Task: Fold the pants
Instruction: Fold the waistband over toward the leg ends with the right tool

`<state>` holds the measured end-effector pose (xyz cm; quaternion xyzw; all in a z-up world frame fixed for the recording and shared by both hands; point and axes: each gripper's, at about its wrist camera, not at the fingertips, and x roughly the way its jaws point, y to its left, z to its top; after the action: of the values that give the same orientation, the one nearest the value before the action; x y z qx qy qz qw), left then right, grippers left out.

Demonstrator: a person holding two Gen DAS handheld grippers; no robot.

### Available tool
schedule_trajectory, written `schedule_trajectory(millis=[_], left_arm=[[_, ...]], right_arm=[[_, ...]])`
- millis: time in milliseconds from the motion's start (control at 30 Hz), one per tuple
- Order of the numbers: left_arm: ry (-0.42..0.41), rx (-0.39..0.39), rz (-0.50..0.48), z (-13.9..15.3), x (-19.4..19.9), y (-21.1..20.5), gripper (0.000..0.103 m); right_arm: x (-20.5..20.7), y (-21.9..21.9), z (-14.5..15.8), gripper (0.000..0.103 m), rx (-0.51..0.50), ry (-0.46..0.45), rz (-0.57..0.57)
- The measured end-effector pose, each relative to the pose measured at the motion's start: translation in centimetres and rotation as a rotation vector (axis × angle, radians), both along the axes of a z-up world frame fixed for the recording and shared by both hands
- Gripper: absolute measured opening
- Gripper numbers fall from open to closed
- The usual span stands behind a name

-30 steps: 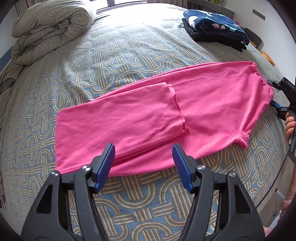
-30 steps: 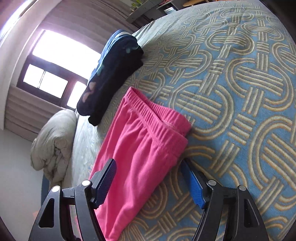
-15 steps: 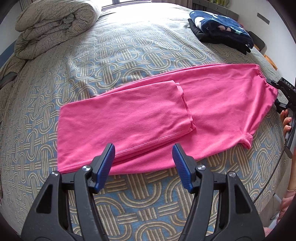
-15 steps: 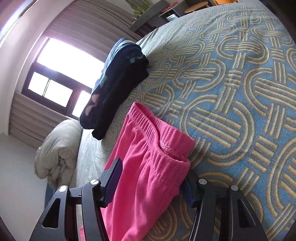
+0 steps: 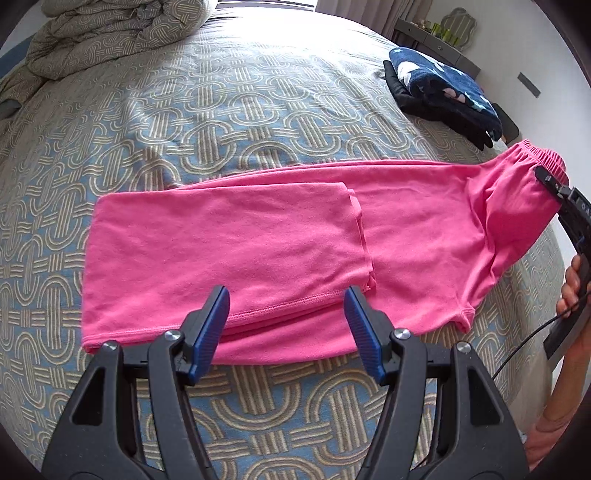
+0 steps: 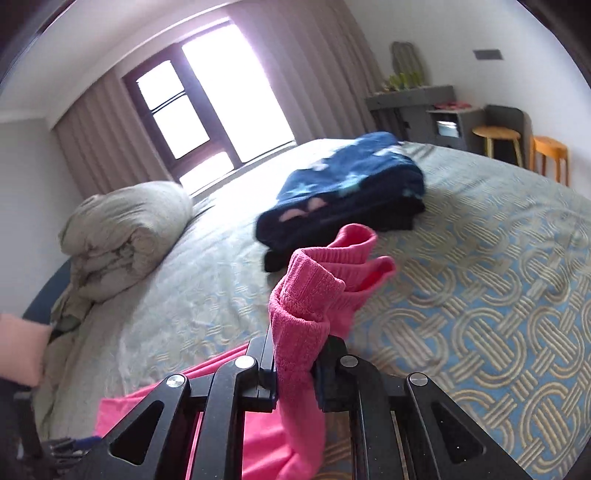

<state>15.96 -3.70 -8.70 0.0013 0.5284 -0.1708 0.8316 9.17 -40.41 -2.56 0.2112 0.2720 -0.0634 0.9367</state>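
Observation:
Pink pants (image 5: 413, 229) lie across the patterned bed, legs folded back over themselves at the left. My left gripper (image 5: 286, 326) is open and empty, hovering just above the near edge of the folded legs. My right gripper (image 6: 293, 363) is shut on the elastic waistband (image 6: 310, 295) and holds it lifted off the bed. That gripper also shows in the left wrist view (image 5: 554, 182) at the far right, pinching the raised waist end.
A folded navy and black clothes stack (image 5: 443, 92) sits at the far right of the bed (image 5: 221, 110), just beyond the waistband. A rolled duvet (image 5: 110, 33) lies at the far left. Stools (image 6: 495, 142) and a shelf stand by the wall.
My right gripper closed on the waistband and lifted it off the bed, bunching the waist end. My left gripper stayed open above the folded legs.

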Motion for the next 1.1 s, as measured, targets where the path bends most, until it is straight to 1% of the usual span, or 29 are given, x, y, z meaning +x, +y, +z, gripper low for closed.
schedule_trajectory(millis=[100,167,233,267,300,333,367,433,533,600,667,767,833,933,1000,1067,1100], left_arm=[[0.005,-0.057,0.029,0.1,0.4,1.3,0.065],[0.016,-0.108,0.045,0.1,0.6,2.2,0.065],[0.038,-0.163,0.06,-0.2,0.8,3.1,0.065],[0.05,-0.183,0.068,-0.4,0.8,3.4,0.065],[0.061,-0.2,0.074,-0.6,0.9,3.6,0.065],[0.072,-0.215,0.076,-0.8,0.9,3.8,0.065],[0.085,-0.229,0.073,-1.1,0.9,3.9,0.065],[0.111,-0.254,0.061,-1.6,0.9,3.8,0.065],[0.151,-0.306,0.045,-2.2,0.8,3.4,0.065],[0.191,-0.366,0.029,-2.5,1.0,2.8,0.065],[0.24,-0.428,0.007,-2.8,1.1,1.8,0.065],[0.296,-0.481,-0.02,-3.1,1.5,0.1,0.066],[0.326,-0.486,-0.041,-3.4,1.9,-1.2,0.067],[0.364,-0.459,-0.052,-4.1,2.4,-3.1,0.067],[0.392,-0.465,-0.058,-4.5,2.5,-3.9,0.067],[0.407,-0.474,-0.058,-4.6,2.4,-4.6,0.064],[0.397,-0.463,-0.064,-4.5,2.2,-5.1,0.059]], right_arm=[[1.0,6.8,0.5,0.013,-0.108,0.005,0.205],[1.6,12.1,-0.5,0.013,-0.202,0.041,0.375],[1.9,16.8,-2.5,0.013,-0.285,0.096,0.518],[2.0,18.6,-3.7,0.013,-0.302,0.135,0.567],[2.2,19.9,-4.7,0.015,-0.299,0.18,0.606],[2.5,20.9,-5.7,0.017,-0.279,0.228,0.639],[2.5,21.5,-6.4,0.02,-0.264,0.272,0.655],[2.5,21.9,-7.4,0.027,-0.242,0.323,0.656],[1.9,21.0,-7.3,0.033,-0.182,0.329,0.661],[1.5,20.3,-6.5,0.038,-0.137,0.322,0.661],[0.9,19.1,-5.7,0.047,-0.094,0.303,0.638],[0.2,17.2,-4.7,0.052,-0.05,0.289,0.602],[-0.1,16.3,-4.4,0.053,-0.059,0.292,0.564],[-0.5,14.9,-4.2,0.053,-0.08,0.299,0.49],[-0.6,13.4,-4.3,0.053,-0.057,0.302,0.442],[-0.9,11.9,-4.3,0.053,-0.023,0.306,0.396],[-1.2,11.2,-4.3,0.053,-0.008,0.306,0.374]])
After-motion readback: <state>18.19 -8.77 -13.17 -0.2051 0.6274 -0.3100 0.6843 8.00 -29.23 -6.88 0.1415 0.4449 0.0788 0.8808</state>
